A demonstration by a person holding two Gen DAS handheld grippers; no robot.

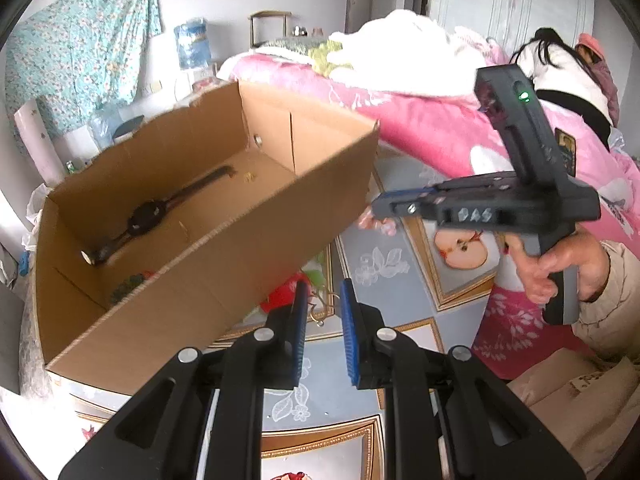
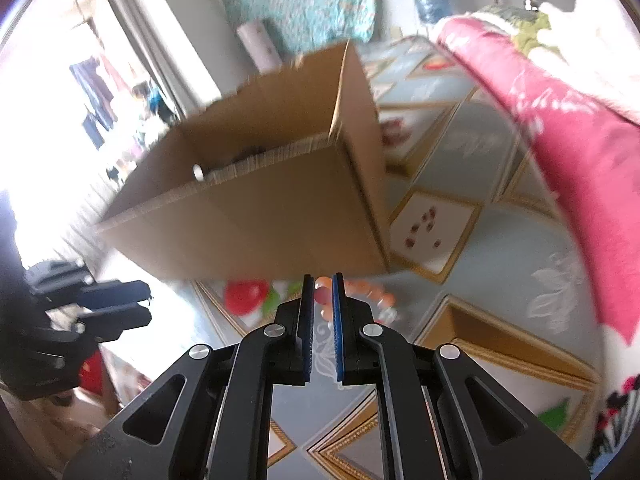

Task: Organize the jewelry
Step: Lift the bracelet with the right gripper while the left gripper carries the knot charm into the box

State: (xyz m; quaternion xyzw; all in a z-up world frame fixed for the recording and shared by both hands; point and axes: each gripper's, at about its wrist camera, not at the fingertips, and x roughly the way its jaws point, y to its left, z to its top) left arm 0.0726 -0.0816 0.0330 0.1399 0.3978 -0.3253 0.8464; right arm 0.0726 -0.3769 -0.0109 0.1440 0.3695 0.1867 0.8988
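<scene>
Left wrist view: an open cardboard box (image 1: 224,240) is seen standing on a patterned cloth surface (image 1: 400,264). Inside, a dark wristwatch (image 1: 160,212) lies stretched along the floor of the box, a small gold piece (image 1: 249,177) lies near the far end, and a greenish item (image 1: 128,286), too blurred to identify, sits by the near wall. The left gripper (image 1: 324,312) is held above the cloth just outside the box's near wall; its jaws stand narrowly apart with nothing seen between them. The right gripper (image 1: 380,204) is seen side-on to the right of the box, held by a hand (image 1: 560,268), with pale pink beads (image 1: 376,222) just below its tip.

Right wrist view (blurred): the right gripper (image 2: 323,300) is seen with jaws nearly closed; a string of orange-pink beads (image 2: 372,292) passes between the pads and trails to the right, just in front of the box (image 2: 260,216). The beads appear gripped. The left gripper (image 2: 116,304) is noted at far left.
</scene>
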